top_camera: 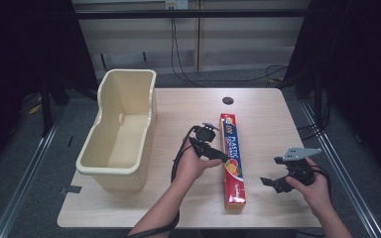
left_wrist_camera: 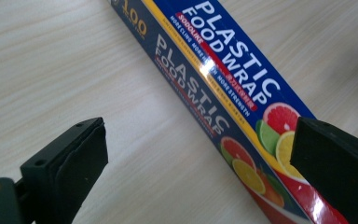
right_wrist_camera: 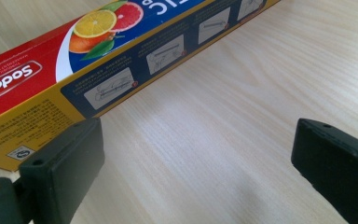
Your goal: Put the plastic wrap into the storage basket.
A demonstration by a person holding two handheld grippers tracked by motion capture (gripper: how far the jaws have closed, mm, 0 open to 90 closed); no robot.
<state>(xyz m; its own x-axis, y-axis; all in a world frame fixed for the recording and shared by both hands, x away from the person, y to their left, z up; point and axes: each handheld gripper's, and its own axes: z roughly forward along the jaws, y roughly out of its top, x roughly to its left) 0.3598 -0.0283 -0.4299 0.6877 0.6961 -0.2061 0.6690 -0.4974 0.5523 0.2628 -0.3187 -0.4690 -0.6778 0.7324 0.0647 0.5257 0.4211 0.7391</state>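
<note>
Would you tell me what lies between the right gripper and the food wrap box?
Bare wooden table, as the high view shows, separates the right gripper from the food wrap box.

I am seeing bare forearms with no sleeves. My left gripper (top_camera: 217,152) is showing black all over, with a black cable looping down along the arm. My right gripper (top_camera: 272,182) is carrying a grey three-cornered plate on top. Up close, the jaws are looking like square matte-black pads, each with a small screw hole.
</note>
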